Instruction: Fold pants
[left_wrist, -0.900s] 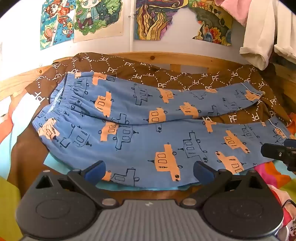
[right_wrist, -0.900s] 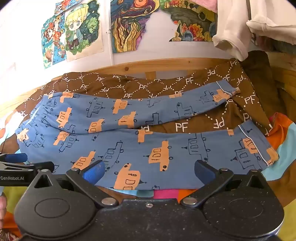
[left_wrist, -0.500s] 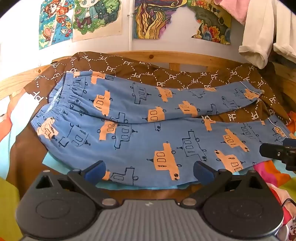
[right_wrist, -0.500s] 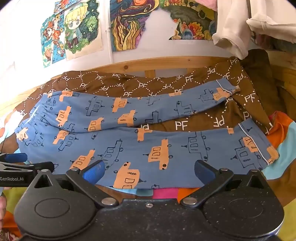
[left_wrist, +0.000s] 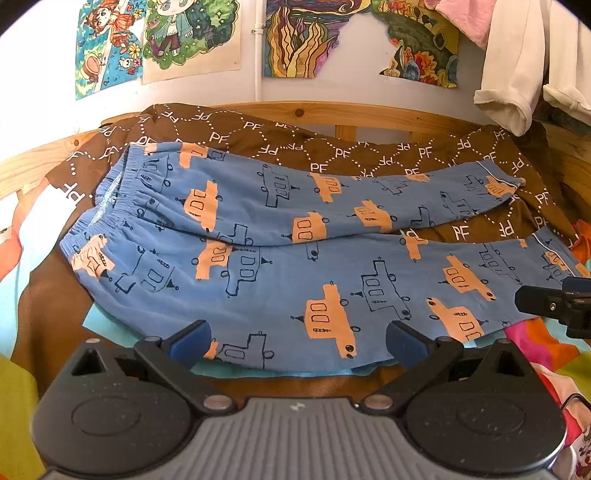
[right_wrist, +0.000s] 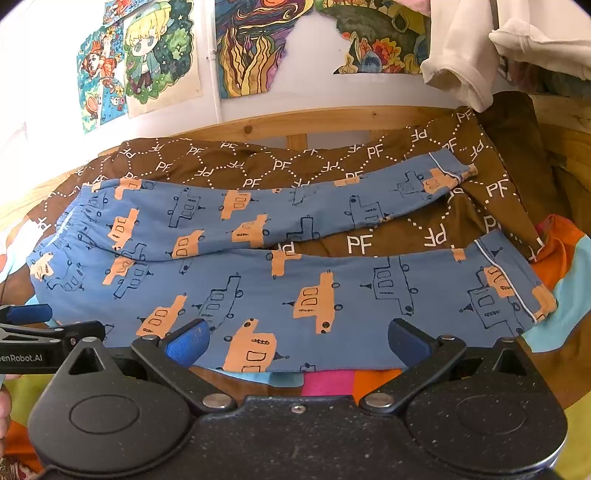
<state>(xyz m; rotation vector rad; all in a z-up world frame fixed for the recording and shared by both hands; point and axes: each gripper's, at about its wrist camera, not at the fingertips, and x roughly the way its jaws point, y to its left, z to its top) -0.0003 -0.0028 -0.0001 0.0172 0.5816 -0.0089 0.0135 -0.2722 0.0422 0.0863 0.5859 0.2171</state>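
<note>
Blue pants (left_wrist: 280, 258) with orange and navy vehicle prints lie spread flat on the bed, waistband to the left, both legs running right with a gap between them; they also show in the right wrist view (right_wrist: 295, 273). My left gripper (left_wrist: 297, 339) is open and empty, just in front of the near leg's lower edge, toward the waist side. My right gripper (right_wrist: 297, 339) is open and empty, in front of the near leg's edge nearer the cuff. Each gripper's tip shows at the edge of the other's view.
A brown blanket (left_wrist: 332, 147) with white PF letters lies under the pants. A wooden bed rail (left_wrist: 369, 114) runs behind it below a wall with posters. White clothes (left_wrist: 513, 74) hang at the upper right. Colourful bedding (right_wrist: 332, 382) lies at the near edge.
Both grippers have drifted very slightly; the pants sit a little lower and nearer in view. Both stay open and empty.
</note>
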